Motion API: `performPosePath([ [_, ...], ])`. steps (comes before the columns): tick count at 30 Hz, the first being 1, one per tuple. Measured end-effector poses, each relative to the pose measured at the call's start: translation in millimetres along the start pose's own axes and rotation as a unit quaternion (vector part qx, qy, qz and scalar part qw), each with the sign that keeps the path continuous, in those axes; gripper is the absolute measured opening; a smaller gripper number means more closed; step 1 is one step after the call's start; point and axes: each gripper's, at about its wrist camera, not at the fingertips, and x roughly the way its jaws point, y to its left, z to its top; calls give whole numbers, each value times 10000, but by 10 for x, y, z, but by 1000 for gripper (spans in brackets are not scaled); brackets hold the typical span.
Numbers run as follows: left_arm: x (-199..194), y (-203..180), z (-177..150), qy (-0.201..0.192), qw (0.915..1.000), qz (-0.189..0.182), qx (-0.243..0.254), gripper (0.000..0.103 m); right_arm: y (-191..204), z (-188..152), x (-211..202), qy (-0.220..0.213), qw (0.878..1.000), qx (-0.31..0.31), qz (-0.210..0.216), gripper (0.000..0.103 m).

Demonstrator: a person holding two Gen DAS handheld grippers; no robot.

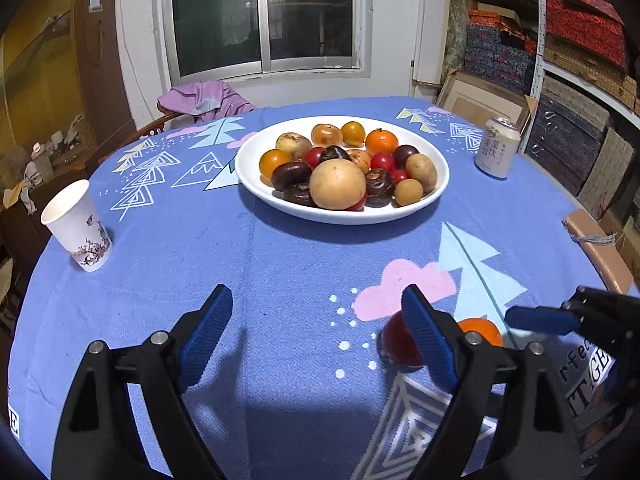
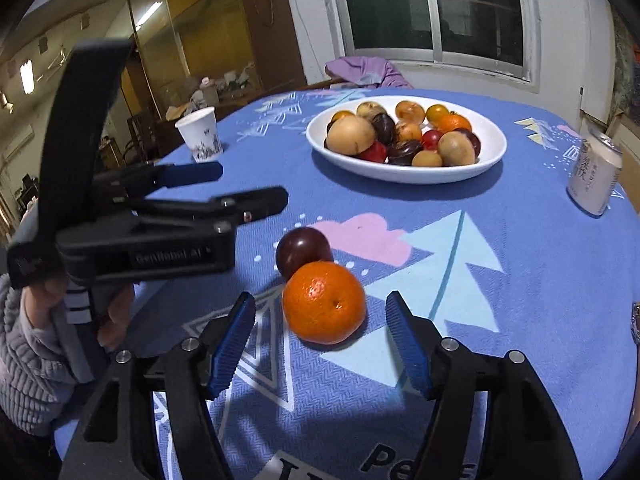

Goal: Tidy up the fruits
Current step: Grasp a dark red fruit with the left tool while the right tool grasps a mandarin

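A white bowl (image 1: pixel 256 184) heaped with several fruits stands mid-table; it also shows in the right wrist view (image 2: pixel 490 162). An orange (image 2: pixel 324 302) and a dark red plum (image 2: pixel 302 250) lie touching on the blue cloth near the front edge. My right gripper (image 2: pixel 320 338) is open, its jaws on either side of the orange, just short of it. My left gripper (image 1: pixel 316 334) is open and empty above the cloth, with the plum (image 1: pixel 396 342) and orange (image 1: pixel 482 330) partly hidden behind its right finger. The left gripper appears in the right wrist view (image 2: pixel 244 188).
A paper cup (image 1: pixel 78 226) stands at the table's left edge and a drink can (image 1: pixel 498 146) at the right. A chair with a purple garment (image 1: pixel 208 98) stands behind the table. Stacked boxes on shelves (image 1: pixel 576 52) fill the right wall.
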Motion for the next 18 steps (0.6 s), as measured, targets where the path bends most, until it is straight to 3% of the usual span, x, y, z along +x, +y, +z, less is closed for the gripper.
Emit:
performPosePath([
  [6,32,-32,13,32,9999,72,102,85,23,22,138,132,9999,-39,-78,69],
  [8,36,-48,12,33,9999,79,131,85,-7,22,147,158,9999,64,-29,62],
  [10,40,-53,10,32,9999,84,141,85,-42,22,141,171,9997,174,2,48],
  [18,55,-162,-10,19,9996,24,287,85,-235,89,-104,-96,9987,432,-244,47],
])
